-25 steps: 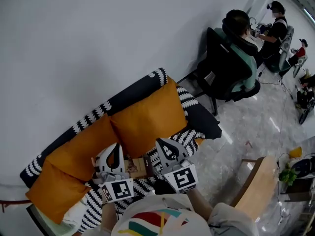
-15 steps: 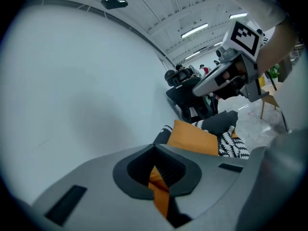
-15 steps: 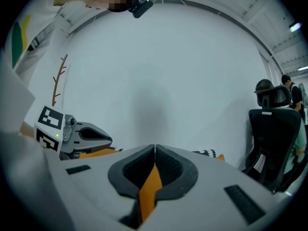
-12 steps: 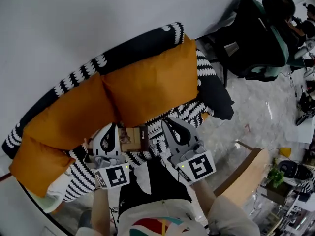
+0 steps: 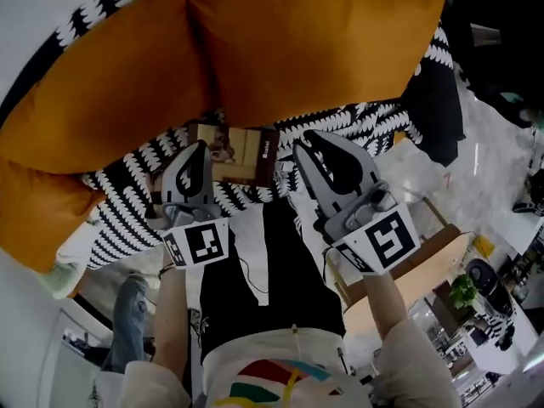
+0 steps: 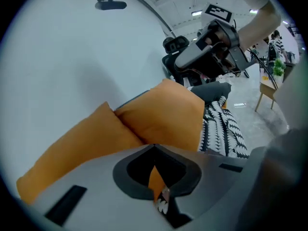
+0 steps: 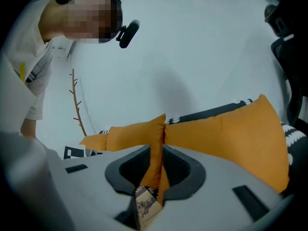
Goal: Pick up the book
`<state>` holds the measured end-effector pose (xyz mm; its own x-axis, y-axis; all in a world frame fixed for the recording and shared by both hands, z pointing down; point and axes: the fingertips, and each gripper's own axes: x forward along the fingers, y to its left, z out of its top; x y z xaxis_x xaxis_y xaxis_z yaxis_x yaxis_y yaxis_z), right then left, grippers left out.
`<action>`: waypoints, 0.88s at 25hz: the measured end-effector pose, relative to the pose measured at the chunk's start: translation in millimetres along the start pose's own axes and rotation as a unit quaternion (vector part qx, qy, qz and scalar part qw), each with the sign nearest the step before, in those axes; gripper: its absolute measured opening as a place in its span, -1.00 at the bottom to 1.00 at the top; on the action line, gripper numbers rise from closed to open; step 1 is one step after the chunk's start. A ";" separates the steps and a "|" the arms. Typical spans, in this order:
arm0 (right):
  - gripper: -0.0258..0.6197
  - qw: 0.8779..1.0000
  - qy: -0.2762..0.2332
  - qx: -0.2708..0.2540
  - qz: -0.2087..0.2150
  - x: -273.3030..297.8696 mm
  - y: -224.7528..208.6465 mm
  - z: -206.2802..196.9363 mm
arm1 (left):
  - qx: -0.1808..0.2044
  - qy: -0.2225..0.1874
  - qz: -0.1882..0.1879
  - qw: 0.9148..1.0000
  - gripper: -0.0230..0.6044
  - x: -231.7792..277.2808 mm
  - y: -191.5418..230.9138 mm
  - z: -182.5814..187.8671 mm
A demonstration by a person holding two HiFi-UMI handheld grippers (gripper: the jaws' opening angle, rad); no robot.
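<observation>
book (image 5: 236, 147): lies flat, long axis along the orange cushions (image 5: 297, 49), dark spine at its right end
left gripper (image 5: 197, 150): claw pressed together
right gripper (image 5: 308, 141): claw has just been opening, a narrow slit, nothing inside

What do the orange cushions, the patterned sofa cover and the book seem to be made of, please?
Orange cushions: probably woven fabric over soft filling, matte; they bulge and crease at the seams.
Patterned sofa cover: likely printed or woven cloth, matte, draping loosely.
Book: paper or card cover, tan with a dark spine, flat and stiff-edged; finish unclear.
</observation>
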<state>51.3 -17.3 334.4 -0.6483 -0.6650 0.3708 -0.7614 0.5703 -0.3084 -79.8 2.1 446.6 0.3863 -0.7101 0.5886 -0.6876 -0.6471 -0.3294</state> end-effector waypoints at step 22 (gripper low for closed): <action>-0.30 0.981 0.180 0.074 0.030 44.4 -61.8 -201.9 | -0.008 0.166 -0.059 0.984 -0.91 26.9 -89.1 -208.5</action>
<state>70.7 15.2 546.8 -0.6678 -0.4045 0.6248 -0.7319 0.5096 -0.4523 -136.4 98.5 645.7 0.2431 -0.4985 0.8321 -0.6610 -0.7130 -0.2341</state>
